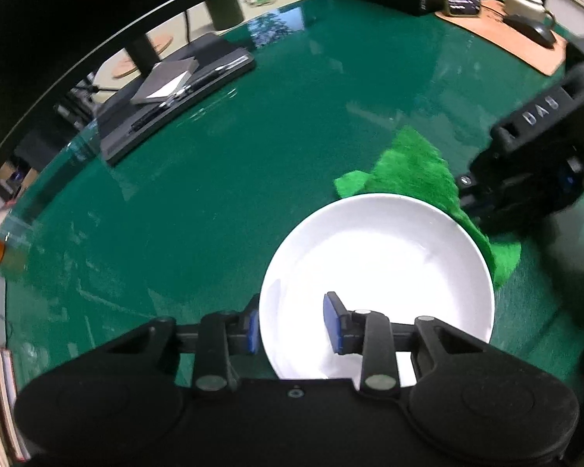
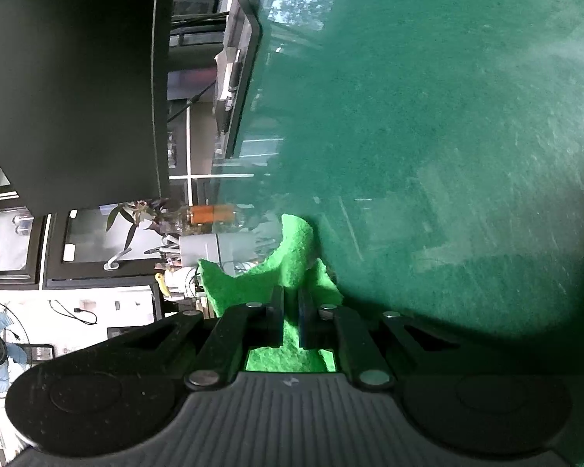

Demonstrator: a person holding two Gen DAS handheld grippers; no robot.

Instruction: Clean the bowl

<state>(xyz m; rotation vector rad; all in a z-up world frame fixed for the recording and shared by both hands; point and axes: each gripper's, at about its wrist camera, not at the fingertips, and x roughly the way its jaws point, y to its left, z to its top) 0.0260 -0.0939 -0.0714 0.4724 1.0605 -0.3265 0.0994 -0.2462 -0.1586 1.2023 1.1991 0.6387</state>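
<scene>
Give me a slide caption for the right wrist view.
Right gripper pinches a green cloth above the green table.

My right gripper [image 2: 291, 319] pinches the green cloth [image 2: 292, 268] between its 2 fingers, above the green table [image 2: 447, 136].

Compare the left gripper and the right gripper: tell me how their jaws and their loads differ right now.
The left gripper has its jaws spread wide, one blue pad either side of the white bowl's near rim, not clamped; the right gripper has its jaws nearly together, pinching the green cloth. The left one touches hard crockery, the right one soft fabric. Both are black with blue pads and work over the green table.
</scene>
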